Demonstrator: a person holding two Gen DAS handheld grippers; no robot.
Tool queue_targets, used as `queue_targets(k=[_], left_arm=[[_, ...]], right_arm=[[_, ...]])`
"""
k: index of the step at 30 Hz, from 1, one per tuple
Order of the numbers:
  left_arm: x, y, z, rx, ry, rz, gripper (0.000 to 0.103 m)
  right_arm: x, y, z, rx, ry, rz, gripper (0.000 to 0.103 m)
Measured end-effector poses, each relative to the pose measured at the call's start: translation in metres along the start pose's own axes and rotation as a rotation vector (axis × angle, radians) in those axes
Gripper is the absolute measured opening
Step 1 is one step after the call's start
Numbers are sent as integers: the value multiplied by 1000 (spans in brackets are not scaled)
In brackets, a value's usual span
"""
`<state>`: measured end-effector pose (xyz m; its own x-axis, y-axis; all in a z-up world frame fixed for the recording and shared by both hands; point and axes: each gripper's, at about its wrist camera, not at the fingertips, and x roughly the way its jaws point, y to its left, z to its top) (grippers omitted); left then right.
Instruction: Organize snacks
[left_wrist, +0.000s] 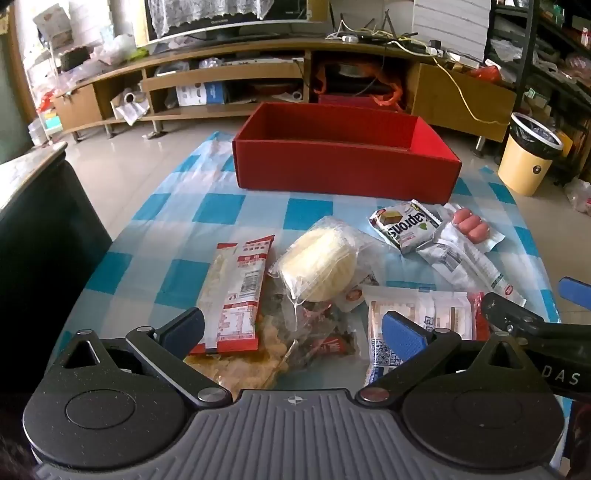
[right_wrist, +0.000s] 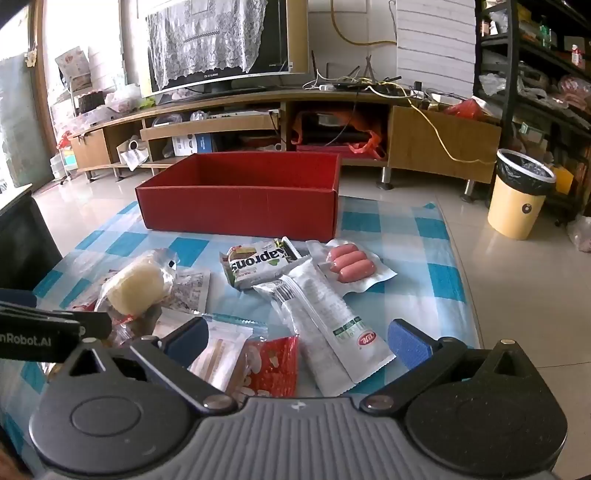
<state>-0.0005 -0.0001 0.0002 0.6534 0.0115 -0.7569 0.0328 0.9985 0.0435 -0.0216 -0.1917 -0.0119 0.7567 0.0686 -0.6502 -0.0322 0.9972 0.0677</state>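
An open red box (left_wrist: 343, 166) (right_wrist: 240, 206) stands at the far side of a blue-checked cloth (left_wrist: 221, 214) (right_wrist: 406, 236). Snacks lie in front of it: a round pale bun in clear wrap (left_wrist: 317, 262) (right_wrist: 135, 286), a red-and-white packet (left_wrist: 240, 291), a Kaprons wafer pack (left_wrist: 404, 225) (right_wrist: 258, 262), a sausage pack (left_wrist: 472, 225) (right_wrist: 351, 264), a long white bar wrapper (right_wrist: 328, 325), and a red snack bag (right_wrist: 271, 365). My left gripper (left_wrist: 291, 332) is open and empty above the near snacks. My right gripper (right_wrist: 295, 341) is open and empty above the white wrapper.
A wooden TV stand (left_wrist: 258, 77) (right_wrist: 258, 122) with a monitor runs along the back. A yellow bin (left_wrist: 528, 155) (right_wrist: 517, 195) stands on the tiled floor at right. A dark piece of furniture (left_wrist: 37, 229) sits at the left edge. Shelving (right_wrist: 535, 74) fills the right wall.
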Motion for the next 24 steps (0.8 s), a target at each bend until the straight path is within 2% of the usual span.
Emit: queue_targets(k=[9, 24], left_arm=[[6, 4, -2, -14, 52, 20, 103], [8, 5, -4, -13, 71, 30, 103]], right_arm=[[-2, -1, -2, 1, 15, -15, 103], [4, 0, -2, -11, 41, -29, 103]])
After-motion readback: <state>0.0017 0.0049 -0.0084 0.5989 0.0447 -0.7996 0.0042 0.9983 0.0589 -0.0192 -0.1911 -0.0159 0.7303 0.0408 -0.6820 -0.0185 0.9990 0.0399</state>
